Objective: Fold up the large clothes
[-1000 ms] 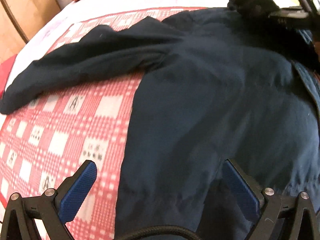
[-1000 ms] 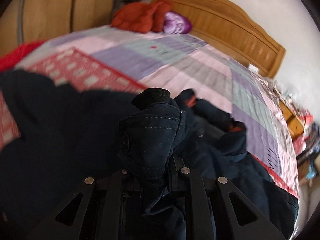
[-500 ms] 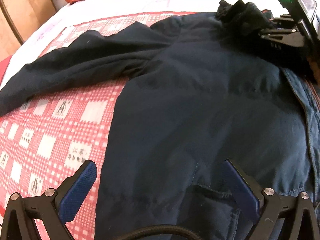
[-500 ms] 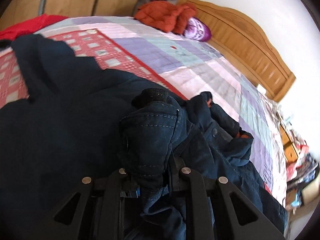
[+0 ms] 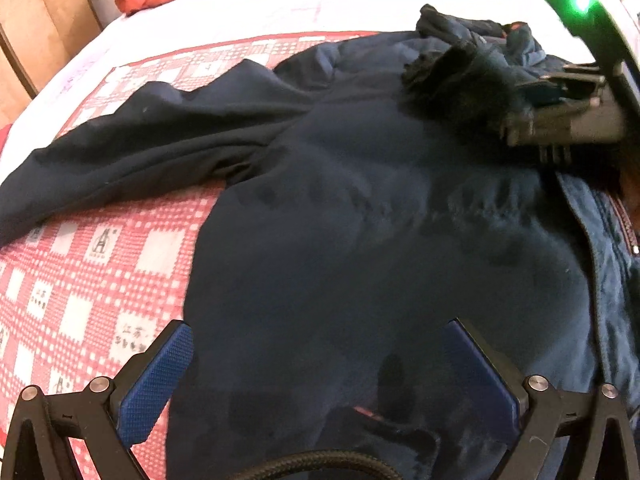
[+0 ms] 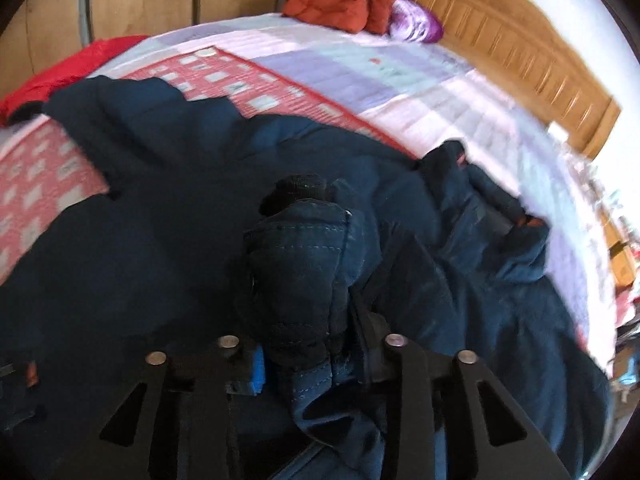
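A large navy jacket lies spread on the bed over a red checked sheet. One sleeve stretches out to the left. My left gripper is open, its blue pads either side of the jacket's lower body, just above the cloth. My right gripper is shut on the other sleeve's cuff, whose black knit end sticks out past the fingers. It holds the cuff over the jacket's upper body, as the left wrist view shows.
An orange-red garment and a purple bundle lie at the far end by the wooden headboard. A pale patchwork quilt covers the bed. Wooden cabinets stand at the left.
My right gripper has carried the sleeve cuff inward over the jacket's body. My left gripper has shifted right, so more of the jacket's body lies between its fingers.
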`<action>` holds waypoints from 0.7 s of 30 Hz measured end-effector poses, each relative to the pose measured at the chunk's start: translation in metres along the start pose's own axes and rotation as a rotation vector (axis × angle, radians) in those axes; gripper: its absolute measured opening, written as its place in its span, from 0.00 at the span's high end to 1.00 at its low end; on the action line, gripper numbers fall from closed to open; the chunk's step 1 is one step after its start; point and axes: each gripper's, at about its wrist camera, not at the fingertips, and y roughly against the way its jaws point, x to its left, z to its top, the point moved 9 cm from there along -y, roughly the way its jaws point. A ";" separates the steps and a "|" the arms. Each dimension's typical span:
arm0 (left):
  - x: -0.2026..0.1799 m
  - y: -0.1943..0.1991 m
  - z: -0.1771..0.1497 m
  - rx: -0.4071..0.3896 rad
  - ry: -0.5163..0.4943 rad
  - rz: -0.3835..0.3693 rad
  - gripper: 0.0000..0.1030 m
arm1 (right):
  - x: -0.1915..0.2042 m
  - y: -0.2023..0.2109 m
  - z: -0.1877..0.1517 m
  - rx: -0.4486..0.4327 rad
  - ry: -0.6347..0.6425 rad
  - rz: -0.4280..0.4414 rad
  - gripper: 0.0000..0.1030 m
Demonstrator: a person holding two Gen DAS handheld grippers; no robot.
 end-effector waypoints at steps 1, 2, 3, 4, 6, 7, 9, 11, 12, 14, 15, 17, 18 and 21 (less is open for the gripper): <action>-0.002 0.000 0.002 0.000 0.002 -0.004 0.00 | 0.004 -0.001 -0.003 0.017 0.002 0.030 0.22; -0.004 0.001 0.004 -0.004 0.004 -0.007 0.00 | 0.006 0.001 -0.003 0.016 -0.009 0.047 0.17; -0.005 0.002 0.006 -0.009 0.004 -0.007 0.00 | 0.006 0.006 0.000 0.006 -0.027 0.063 0.16; -0.007 0.003 0.008 -0.013 0.002 -0.006 0.00 | 0.005 0.017 0.006 -0.030 -0.078 0.105 0.16; -0.013 0.004 0.014 -0.022 -0.011 -0.008 0.00 | -0.001 0.043 0.016 -0.107 -0.197 0.204 0.16; -0.017 0.004 0.018 -0.024 -0.017 -0.012 0.00 | -0.009 0.061 0.020 -0.164 -0.245 0.223 0.16; -0.024 0.004 0.030 -0.034 -0.022 -0.023 0.00 | -0.032 0.087 0.016 -0.232 -0.285 0.154 0.14; -0.036 0.004 0.052 -0.061 -0.029 -0.044 0.00 | -0.072 0.104 -0.003 -0.245 -0.335 0.015 0.14; -0.043 0.003 0.066 -0.082 -0.033 -0.052 0.00 | -0.098 0.109 -0.017 -0.236 -0.373 -0.041 0.14; -0.060 0.001 0.099 -0.127 -0.039 -0.075 0.00 | -0.143 0.116 -0.045 -0.202 -0.438 -0.147 0.14; -0.068 -0.001 0.111 -0.141 -0.041 -0.084 0.00 | -0.163 0.119 -0.060 -0.187 -0.469 -0.197 0.14; -0.095 -0.014 0.148 -0.174 -0.058 -0.110 0.00 | -0.208 0.122 -0.099 -0.142 -0.585 -0.270 0.14; -0.106 -0.021 0.161 -0.180 -0.065 -0.119 0.00 | -0.226 0.124 -0.117 -0.128 -0.649 -0.296 0.14; -0.140 -0.052 0.193 -0.171 -0.104 -0.114 0.00 | -0.257 0.114 -0.151 -0.092 -0.738 -0.296 0.14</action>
